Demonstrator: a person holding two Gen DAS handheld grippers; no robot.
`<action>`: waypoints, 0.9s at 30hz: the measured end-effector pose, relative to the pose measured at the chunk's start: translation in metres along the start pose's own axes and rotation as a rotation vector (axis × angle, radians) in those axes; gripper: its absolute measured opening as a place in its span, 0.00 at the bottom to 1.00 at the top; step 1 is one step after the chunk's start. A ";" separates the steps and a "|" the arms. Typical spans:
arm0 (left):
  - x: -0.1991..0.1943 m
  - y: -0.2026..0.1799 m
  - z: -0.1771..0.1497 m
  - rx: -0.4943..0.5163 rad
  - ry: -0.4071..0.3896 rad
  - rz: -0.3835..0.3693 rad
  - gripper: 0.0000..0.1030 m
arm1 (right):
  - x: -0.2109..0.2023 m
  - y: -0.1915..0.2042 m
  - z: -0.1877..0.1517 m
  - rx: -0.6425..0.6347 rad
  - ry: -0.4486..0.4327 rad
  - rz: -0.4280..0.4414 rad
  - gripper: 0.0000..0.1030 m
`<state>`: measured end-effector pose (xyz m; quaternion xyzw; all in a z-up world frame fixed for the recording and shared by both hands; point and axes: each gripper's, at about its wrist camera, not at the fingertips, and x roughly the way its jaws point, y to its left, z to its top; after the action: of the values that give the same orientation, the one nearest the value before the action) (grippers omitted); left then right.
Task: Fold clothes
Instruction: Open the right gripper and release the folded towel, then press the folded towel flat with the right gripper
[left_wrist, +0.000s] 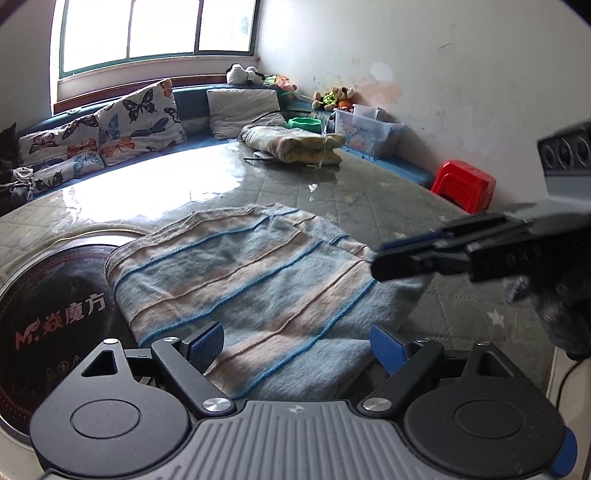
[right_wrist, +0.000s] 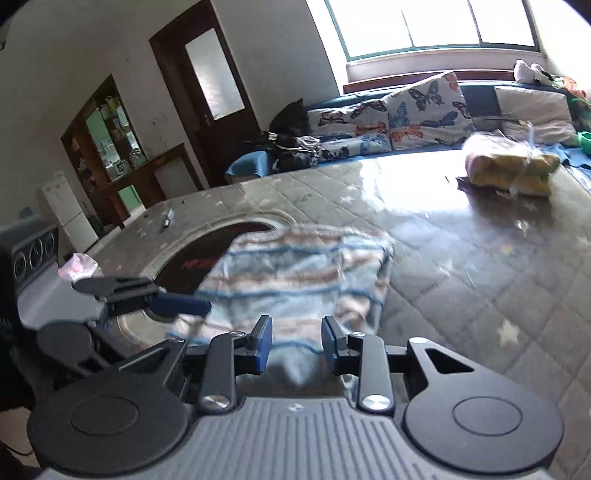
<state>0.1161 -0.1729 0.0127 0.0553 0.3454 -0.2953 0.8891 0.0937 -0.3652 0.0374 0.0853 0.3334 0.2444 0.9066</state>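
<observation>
Striped garment (left_wrist: 251, 288) lies doubled at table (left_wrist: 369, 188) near edge. Left gripper (left_wrist: 297, 347) jaws apart over it. Right gripper (right_wrist: 297, 347) jaws apart too; contact w/ the right hem unclear. Stage ambiguous: could be mid-fold or just done.

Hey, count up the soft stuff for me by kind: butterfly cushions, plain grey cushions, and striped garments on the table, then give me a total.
Butterfly cushions: 2, a tall one and a long low one.
Plain grey cushions: 1.
Striped garments on the table: 1.
Total: 4
</observation>
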 end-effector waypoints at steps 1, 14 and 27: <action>0.001 0.001 -0.001 0.000 0.003 0.004 0.86 | 0.000 -0.004 -0.004 0.022 -0.003 -0.008 0.28; -0.009 0.020 -0.015 -0.031 0.016 0.067 0.86 | -0.007 -0.022 -0.022 0.134 -0.066 -0.038 0.28; -0.031 0.026 -0.017 -0.064 -0.019 0.114 0.86 | -0.002 -0.030 -0.035 0.205 -0.070 -0.067 0.32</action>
<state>0.1028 -0.1309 0.0165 0.0433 0.3423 -0.2336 0.9090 0.0818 -0.3928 0.0022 0.1748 0.3272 0.1753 0.9119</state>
